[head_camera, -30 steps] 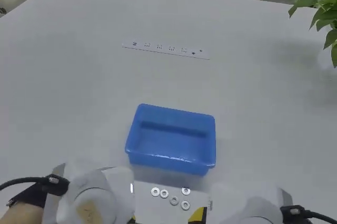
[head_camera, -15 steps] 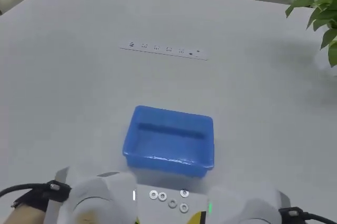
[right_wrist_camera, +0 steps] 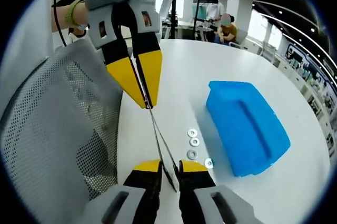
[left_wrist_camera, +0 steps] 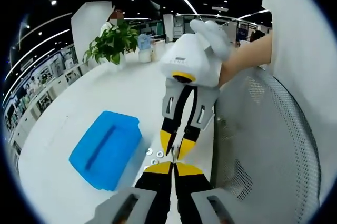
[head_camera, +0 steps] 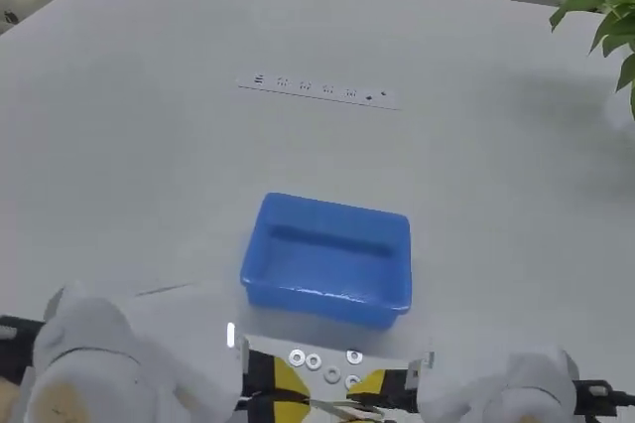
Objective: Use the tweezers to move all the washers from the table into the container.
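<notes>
A blue container stands open on the white table. Several small washers lie just in front of it, near the table's front edge. My two grippers face each other tip to tip beside the washers. The thin metal tweezers span between them. My left gripper is shut on one end. My right gripper has its jaws pressed on the spread legs at the other end.
A power strip lies flat on the table far behind the container. A green plant stands at the far right corner. A grey mesh chair back is close by the table's front edge.
Both grippers have come up so that their yellow jaw tips and the tweezers now show at the bottom of the head view. The container and washers lie as before.
</notes>
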`<state>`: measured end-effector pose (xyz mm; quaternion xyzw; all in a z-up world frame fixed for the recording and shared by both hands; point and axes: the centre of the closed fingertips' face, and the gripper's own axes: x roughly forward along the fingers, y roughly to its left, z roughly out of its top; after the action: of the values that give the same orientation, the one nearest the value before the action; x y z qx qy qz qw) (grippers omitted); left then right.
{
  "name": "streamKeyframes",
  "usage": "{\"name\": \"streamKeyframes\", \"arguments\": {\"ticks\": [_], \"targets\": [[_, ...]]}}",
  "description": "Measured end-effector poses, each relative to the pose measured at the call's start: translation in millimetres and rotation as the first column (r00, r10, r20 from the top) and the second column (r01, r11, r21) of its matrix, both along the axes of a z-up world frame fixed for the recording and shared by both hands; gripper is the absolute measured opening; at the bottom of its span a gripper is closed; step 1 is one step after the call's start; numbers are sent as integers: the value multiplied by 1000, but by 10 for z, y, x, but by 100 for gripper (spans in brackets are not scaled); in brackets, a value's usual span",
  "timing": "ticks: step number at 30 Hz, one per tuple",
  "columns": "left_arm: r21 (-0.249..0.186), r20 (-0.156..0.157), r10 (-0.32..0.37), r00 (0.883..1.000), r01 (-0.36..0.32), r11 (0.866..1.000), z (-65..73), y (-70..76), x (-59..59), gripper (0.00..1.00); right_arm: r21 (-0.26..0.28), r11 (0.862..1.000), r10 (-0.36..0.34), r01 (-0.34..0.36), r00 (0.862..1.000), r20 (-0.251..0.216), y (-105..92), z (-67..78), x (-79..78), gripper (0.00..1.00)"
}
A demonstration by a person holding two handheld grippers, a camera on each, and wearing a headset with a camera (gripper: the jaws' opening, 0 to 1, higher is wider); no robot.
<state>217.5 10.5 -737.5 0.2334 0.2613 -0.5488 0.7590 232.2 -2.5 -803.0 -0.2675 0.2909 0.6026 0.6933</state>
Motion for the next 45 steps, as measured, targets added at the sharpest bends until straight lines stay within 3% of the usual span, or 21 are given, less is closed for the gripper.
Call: {"name": "streamKeyframes", "arguments": {"ticks": [3, 8, 12, 14, 15, 17, 19, 23, 38, 43, 45], "targets": [[-5, 34, -11, 999, 11, 1000, 128, -54, 66, 0, 39, 999, -20, 20, 1000, -5, 56, 61, 49, 8], [-7, 64, -8, 998, 8, 1000, 191, -93, 178, 0, 66, 996, -55, 55, 998, 2, 103, 105, 149, 7], [-2, 50, 4, 999, -3, 1000, 162, -91, 260, 0, 69, 995, -69, 69, 998, 0, 98, 87, 181, 7], [-25, 5, 20, 1000, -20, 999, 153, -109, 294, 0, 73, 994, -84, 85, 996, -13, 90, 59, 203, 7], [-25, 18, 19, 1000, -19, 1000, 161, -108, 324, 0, 89, 991, -99, 100, 995, -21, 88, 75, 222, 7], [-18, 11, 21, 1000, -21, 1000, 168, -119, 356, 0, 110, 985, -125, 129, 991, -47, 79, 82, 247, 7], [11, 30, -9, 1000, 9, 1000, 171, -130, 364, 0, 124, 982, -136, 141, 989, -51, 76, 85, 262, 8], [22, 40, -51, 998, 50, 998, 198, -187, 341, 0, 134, 979, -145, 150, 988, -48, 79, 102, 275, 8], [46, -1, -99, 995, 99, 994, 192, -244, 313, 0, 158, 972, -161, 172, 984, -78, 46, 94, 255, 8], [65, 6, -103, 995, 103, 993, 197, -245, 332, 0, 162, 972, -160, 171, 984, -76, 51, 97, 238, 8], [78, -17, -111, 994, 112, 991, 160, -229, 301, 0, 141, 977, -151, 160, 986, -74, 50, 46, 222, 7]]}}
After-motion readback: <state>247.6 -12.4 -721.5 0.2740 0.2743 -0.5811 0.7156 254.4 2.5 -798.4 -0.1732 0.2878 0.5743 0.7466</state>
